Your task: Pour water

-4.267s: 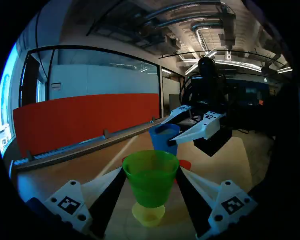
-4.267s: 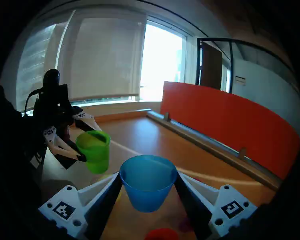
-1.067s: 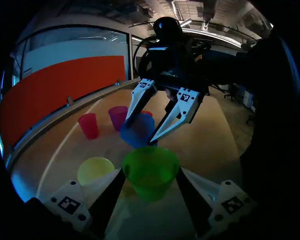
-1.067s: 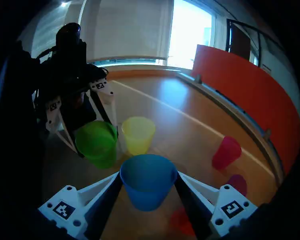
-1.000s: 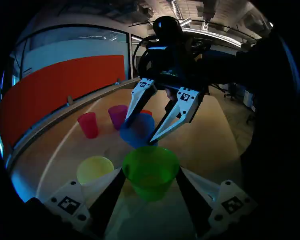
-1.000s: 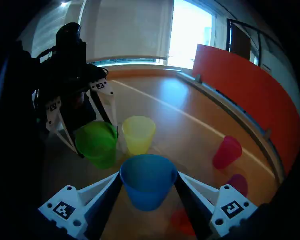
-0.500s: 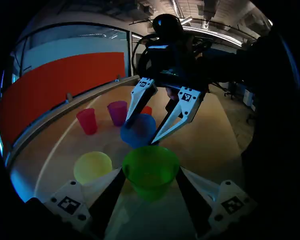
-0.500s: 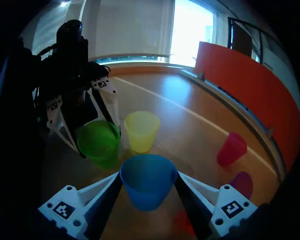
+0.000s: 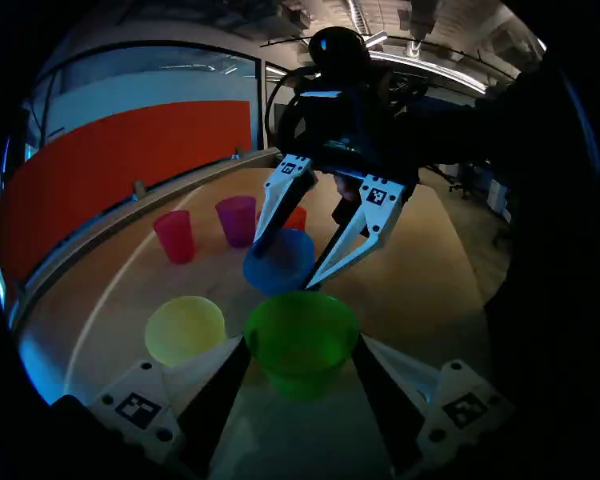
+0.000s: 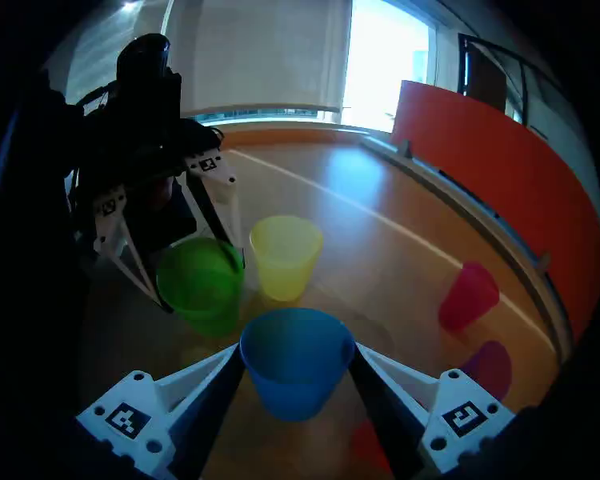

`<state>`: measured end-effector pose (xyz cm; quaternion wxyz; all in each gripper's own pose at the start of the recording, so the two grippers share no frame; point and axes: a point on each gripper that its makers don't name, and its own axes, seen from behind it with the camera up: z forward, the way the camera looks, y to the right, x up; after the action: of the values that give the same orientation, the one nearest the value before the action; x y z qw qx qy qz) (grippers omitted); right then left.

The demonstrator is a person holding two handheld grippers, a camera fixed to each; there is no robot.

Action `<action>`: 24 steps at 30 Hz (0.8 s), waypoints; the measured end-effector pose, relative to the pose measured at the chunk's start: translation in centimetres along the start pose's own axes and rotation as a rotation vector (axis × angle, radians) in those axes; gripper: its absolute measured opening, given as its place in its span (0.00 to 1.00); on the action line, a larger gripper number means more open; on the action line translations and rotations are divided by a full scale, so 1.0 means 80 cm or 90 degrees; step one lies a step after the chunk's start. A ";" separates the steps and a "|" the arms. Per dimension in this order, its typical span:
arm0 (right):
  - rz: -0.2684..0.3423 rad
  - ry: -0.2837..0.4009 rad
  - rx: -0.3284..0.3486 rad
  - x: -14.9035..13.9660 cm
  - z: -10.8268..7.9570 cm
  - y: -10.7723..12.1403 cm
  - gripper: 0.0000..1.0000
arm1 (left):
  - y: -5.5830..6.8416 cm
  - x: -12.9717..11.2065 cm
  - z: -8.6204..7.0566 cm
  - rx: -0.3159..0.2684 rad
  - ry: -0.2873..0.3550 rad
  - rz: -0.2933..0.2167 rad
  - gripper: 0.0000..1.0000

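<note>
Scene: We are holding two plastic cups low over a wooden bench [image 9: 428,264] that runs along an orange partition [image 9: 124,152].
Left gripper: The left gripper [image 9: 300,360] is clamping the green cup [image 9: 302,324], with one finger pressing each side of the wall just under the rim.
Right gripper: The right gripper [image 10: 298,364] is gripping the blue cup [image 10: 298,352] the same way, with both fingers on the upper wall.
Where the cups are: In the left gripper view, the green cup is sitting nearest and the blue cup just beyond it. Their rims are close, and we cannot tell whether they are touching or whether either base is resting on the bench.
Water: We are not making out a water level in either cup.
Handling: We are judging both cups to be light, thin-walled, smooth plastic that gives under a hard squeeze. They are also tapered, so a loose grip could let them slide down. Any water inside would be shifting the weight as a cup tips.
Where to hold: We are favouring opposite sides high on the wall, where the rim stiffens it, leaving the pouring edge free.
Bystanders: A yellow cup [image 9: 185,330] is standing just left of the green one. A pink cup [image 9: 174,236], a purple cup [image 9: 237,220] and an orange cup [image 9: 297,218] are waiting farther off.
Risk: We are expecting a spill if the rims knock together.
</note>
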<state>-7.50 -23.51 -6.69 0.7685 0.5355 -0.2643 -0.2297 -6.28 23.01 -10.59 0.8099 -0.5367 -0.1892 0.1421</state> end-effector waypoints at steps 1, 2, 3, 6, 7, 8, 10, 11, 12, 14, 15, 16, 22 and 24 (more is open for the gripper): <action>0.000 -0.001 0.000 -0.001 0.000 0.000 0.91 | 0.000 -0.001 0.000 0.000 -0.001 0.000 0.86; -0.001 -0.002 0.000 -0.001 0.001 0.000 0.91 | 0.000 -0.001 0.000 0.000 -0.001 -0.001 0.86; -0.001 -0.002 0.000 -0.002 0.001 0.000 0.91 | 0.000 -0.002 0.001 -0.001 -0.002 -0.001 0.86; -0.001 -0.004 0.002 -0.002 0.002 0.000 0.91 | -0.001 -0.005 0.001 -0.002 -0.006 -0.001 0.86; -0.001 -0.005 0.002 -0.003 0.003 -0.001 0.91 | -0.001 -0.006 0.001 -0.002 -0.007 -0.001 0.86; -0.001 -0.005 0.002 -0.003 0.003 -0.001 0.91 | -0.001 -0.006 0.001 -0.002 -0.009 -0.001 0.86; 0.000 -0.006 0.003 -0.004 0.004 -0.001 0.91 | -0.002 -0.008 0.001 -0.002 -0.011 -0.002 0.86; 0.001 -0.007 0.003 -0.004 0.004 -0.001 0.91 | -0.002 -0.008 0.001 -0.003 -0.012 -0.002 0.86; 0.001 -0.007 0.004 -0.005 0.005 -0.001 0.91 | -0.002 -0.008 0.001 -0.003 -0.012 -0.002 0.86; 0.003 -0.006 0.004 -0.005 0.005 -0.001 0.91 | -0.003 -0.009 0.002 -0.003 -0.015 -0.002 0.86; 0.004 -0.005 0.004 -0.005 0.005 -0.001 0.91 | -0.003 -0.010 0.002 -0.004 -0.016 -0.001 0.86; 0.004 -0.006 0.005 -0.005 0.004 -0.001 0.91 | -0.003 -0.011 0.002 -0.004 -0.017 -0.001 0.86; 0.003 -0.010 0.005 -0.007 0.001 -0.002 0.92 | -0.005 -0.014 0.003 -0.005 -0.026 0.000 0.86; 0.003 -0.013 0.004 -0.008 -0.001 -0.002 0.92 | -0.005 -0.015 0.003 -0.006 -0.029 -0.001 0.86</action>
<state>-7.98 -23.11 -6.97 0.7644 0.5353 -0.2740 -0.2324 -7.45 22.51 -10.34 0.8030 -0.5369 -0.2090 0.1527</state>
